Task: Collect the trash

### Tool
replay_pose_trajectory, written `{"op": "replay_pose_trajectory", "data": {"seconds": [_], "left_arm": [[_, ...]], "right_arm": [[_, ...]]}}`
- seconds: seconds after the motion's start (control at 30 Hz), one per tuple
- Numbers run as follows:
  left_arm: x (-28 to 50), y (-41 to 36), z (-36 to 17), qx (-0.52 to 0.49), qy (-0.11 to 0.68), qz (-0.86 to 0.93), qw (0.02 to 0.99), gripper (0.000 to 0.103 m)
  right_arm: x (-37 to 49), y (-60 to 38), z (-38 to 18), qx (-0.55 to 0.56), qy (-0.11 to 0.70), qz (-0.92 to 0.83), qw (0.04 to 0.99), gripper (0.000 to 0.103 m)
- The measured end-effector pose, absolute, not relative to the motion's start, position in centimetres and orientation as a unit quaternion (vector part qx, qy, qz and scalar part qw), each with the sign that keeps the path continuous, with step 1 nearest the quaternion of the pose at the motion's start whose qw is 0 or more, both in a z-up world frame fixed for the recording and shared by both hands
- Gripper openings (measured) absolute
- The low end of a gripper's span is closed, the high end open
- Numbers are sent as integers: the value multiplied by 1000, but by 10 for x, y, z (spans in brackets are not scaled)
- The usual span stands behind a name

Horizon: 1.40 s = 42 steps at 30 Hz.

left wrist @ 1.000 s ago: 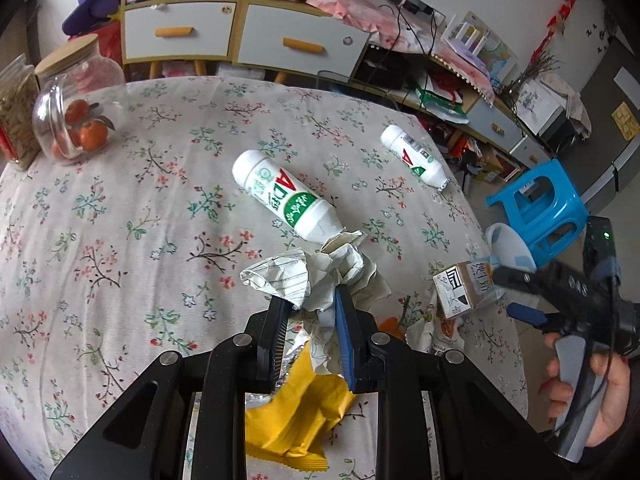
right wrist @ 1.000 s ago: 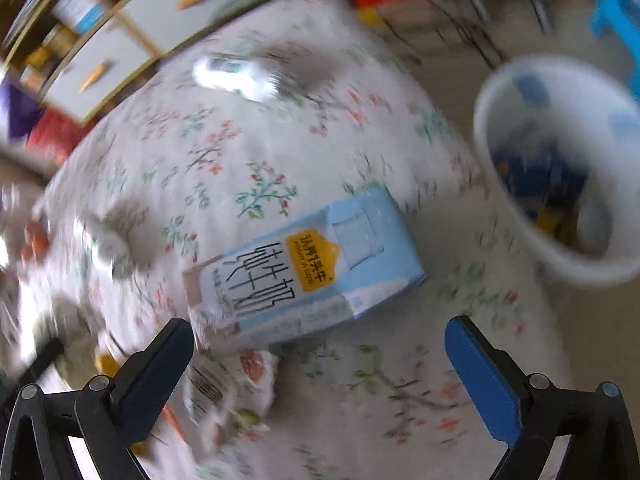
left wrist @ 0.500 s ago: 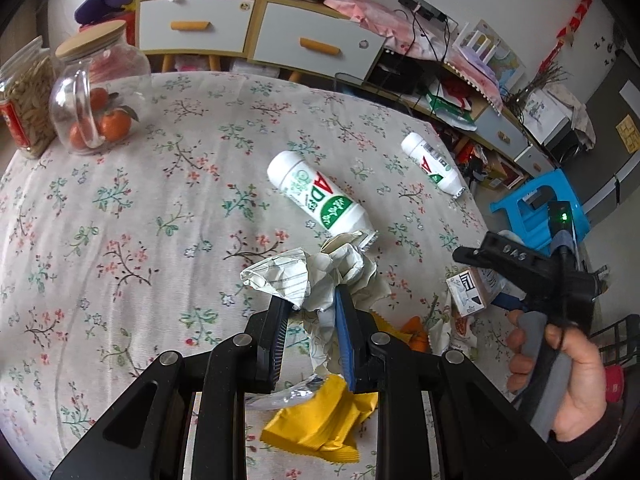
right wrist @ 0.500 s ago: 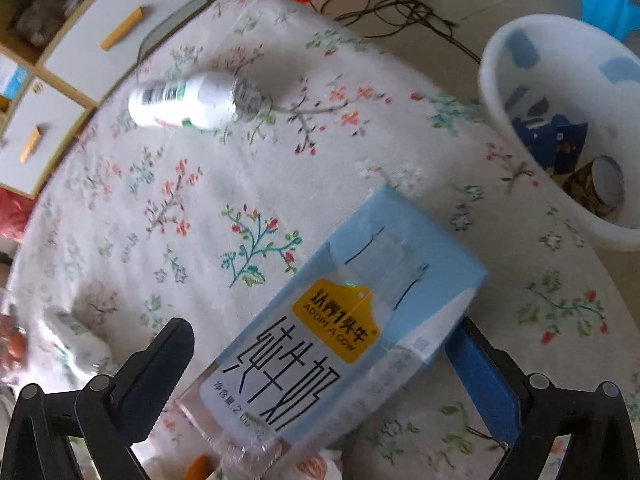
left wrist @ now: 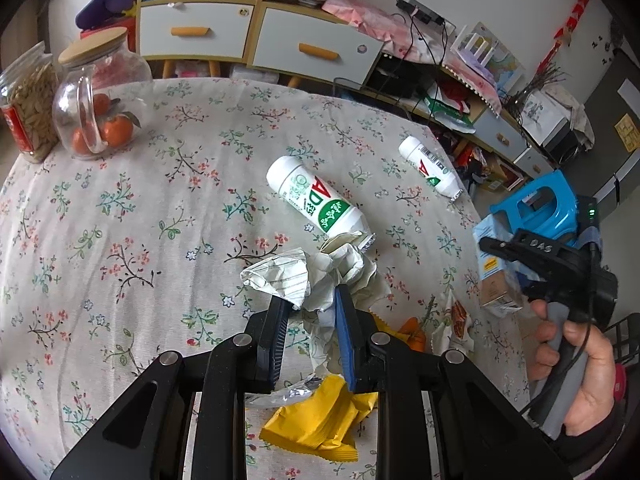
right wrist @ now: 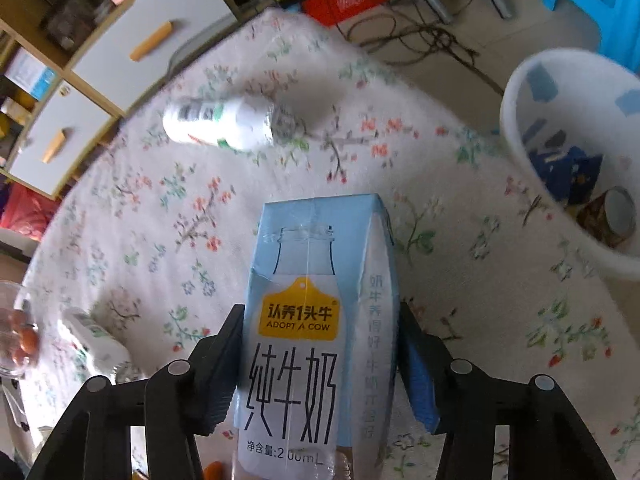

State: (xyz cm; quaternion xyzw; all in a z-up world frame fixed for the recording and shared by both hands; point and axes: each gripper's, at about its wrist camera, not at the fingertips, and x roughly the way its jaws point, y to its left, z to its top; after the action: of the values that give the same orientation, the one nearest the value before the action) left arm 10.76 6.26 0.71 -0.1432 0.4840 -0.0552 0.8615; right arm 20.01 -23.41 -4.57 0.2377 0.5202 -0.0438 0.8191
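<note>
My left gripper (left wrist: 310, 304) is shut on a crumpled wad of paper (left wrist: 316, 272), held above the floral table. My right gripper (right wrist: 320, 320) is shut on a light blue milk carton (right wrist: 316, 320); it also shows at the table's right edge in the left wrist view (left wrist: 494, 276). A large white bottle (left wrist: 316, 200) lies just beyond the paper, and a smaller white bottle (left wrist: 430, 170) lies near the far right edge, also seen in the right wrist view (right wrist: 220, 122). A yellow wrapper (left wrist: 316, 420) and orange scraps (left wrist: 412, 330) lie under my left gripper. A white bin (right wrist: 576, 152) holding trash stands on the floor beyond the table.
A glass jar of oranges (left wrist: 100, 96) and a jar of nuts (left wrist: 26, 112) stand at the far left of the table (left wrist: 120, 220). A blue stool (left wrist: 540, 204) stands to the right. Drawers (left wrist: 260, 36) and cluttered shelves lie behind.
My right gripper has closed on the milk carton, which now stands lengthwise between its fingers. My left gripper has kept hold of the paper and risen slightly.
</note>
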Motion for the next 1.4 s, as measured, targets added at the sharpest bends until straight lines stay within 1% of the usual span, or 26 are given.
{"op": "replay_pose_trajectory", "data": {"seconds": [0.2,0.47,0.67,0.73,0.77,1.1,1.4], "left_arm": [[109,50,10,-134,480,-58,865,24],[120,19,14,-110,481,-66,867,24],[136,-16,21,-97,481,-82,868,24],[145,-35,22,-90,483,-92,866,24],[148,-44,22,-87,483,-97,866,24],[179,-160,23,-43,487,-162,857,24],[204,-250,3,-15,493,-204,846,25]], "right_arm": [[193,-263,-22,245,487,-53,836,60],[188,-344,-6,277,456,-111,838,61],[191,-383,-1,253,451,-145,843,63],[191,-393,-2,244,454,-152,843,80],[190,-398,-2,244,454,-155,843,80],[167,-435,6,245,453,-161,842,81],[135,-476,6,235,453,-181,840,81]]}}
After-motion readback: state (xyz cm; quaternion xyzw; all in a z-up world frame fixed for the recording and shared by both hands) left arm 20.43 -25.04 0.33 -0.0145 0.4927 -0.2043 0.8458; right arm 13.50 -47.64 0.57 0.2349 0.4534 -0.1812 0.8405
